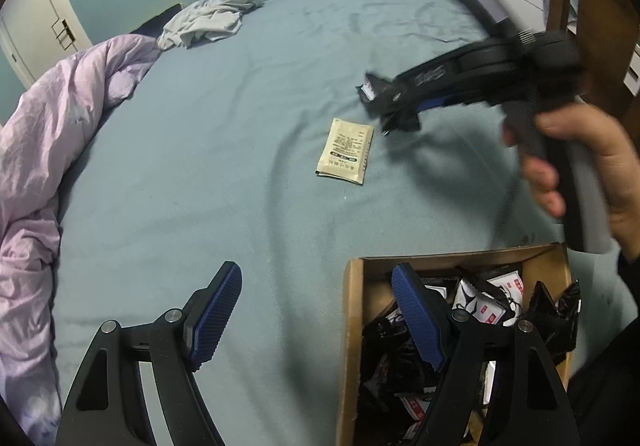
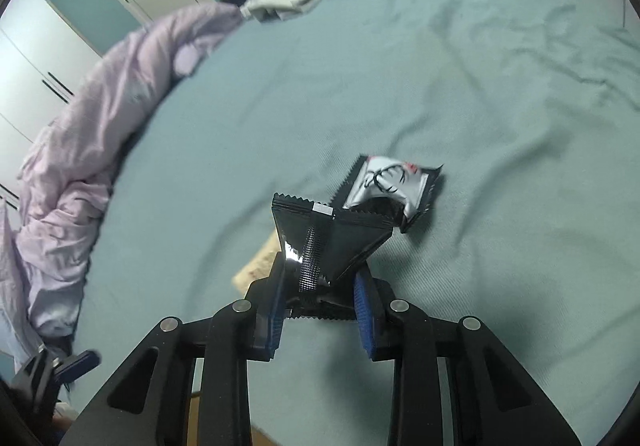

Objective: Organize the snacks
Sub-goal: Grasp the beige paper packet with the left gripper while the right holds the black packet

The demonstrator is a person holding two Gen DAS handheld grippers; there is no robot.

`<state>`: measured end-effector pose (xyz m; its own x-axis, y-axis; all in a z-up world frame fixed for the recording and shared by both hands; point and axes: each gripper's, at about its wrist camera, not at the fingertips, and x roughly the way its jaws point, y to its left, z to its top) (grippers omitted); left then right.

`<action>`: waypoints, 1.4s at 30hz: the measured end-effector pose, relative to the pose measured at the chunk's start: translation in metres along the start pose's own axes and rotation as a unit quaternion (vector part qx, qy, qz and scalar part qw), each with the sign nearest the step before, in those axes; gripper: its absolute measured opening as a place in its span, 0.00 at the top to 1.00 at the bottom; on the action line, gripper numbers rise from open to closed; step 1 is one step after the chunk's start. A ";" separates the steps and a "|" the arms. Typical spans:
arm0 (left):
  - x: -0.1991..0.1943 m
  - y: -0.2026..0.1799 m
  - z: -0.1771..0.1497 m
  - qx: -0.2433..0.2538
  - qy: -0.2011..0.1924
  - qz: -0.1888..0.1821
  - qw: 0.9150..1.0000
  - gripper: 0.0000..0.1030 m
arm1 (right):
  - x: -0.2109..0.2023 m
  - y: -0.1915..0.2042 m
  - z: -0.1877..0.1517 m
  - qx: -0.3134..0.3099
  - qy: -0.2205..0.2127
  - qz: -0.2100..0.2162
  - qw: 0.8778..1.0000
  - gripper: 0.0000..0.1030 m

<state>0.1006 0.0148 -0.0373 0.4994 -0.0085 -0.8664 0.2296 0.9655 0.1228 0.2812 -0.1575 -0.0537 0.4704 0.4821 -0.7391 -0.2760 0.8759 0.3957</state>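
- Two claws show: the right gripper and the left gripper.
- The right gripper is clamped on one black snack packet, which stands up between its blue pads with the crimped top edge farthest from the claw.
- A second snack, a black-and-white packet, lies on the sheet just beyond the gripped one and a little to its right, apart from the pads.
- One beige sachet lies flat on the sheet, ahead of the left gripper and just to the near left of the right gripper's tip; from the right wrist it is only a blurred strip behind the held packet.
- One cardboard box sits under the left gripper's right finger, filled with many black and black-and-white packets; their count cannot be told.
- The left gripper stands wide apart with nothing between its pads: one finger hangs over bare sheet, the other over the box.
- The surface is a bed with a blue-grey sheet.
- One lilac duvet is bunched to the left of both claws, and one pale grey garment lies at the far edge.
- The room has teal walls, white cabinet doors at the left and a wooden chair at the far right.
- A person's hand grips the right gripper's handle, and the tool slants down toward the sheet.
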 end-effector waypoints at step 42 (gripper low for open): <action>0.137 -0.003 0.084 -0.025 0.181 -0.032 0.983 0.62 | -0.194 -0.012 -0.207 0.160 -0.126 0.031 0.979 0.72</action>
<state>0.2381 -0.0115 -0.1159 0.1535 0.0154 -0.9880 0.2042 0.9778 0.0470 0.0196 -0.2647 -0.0282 0.6633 0.4882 -0.5672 -0.0522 0.7863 0.6157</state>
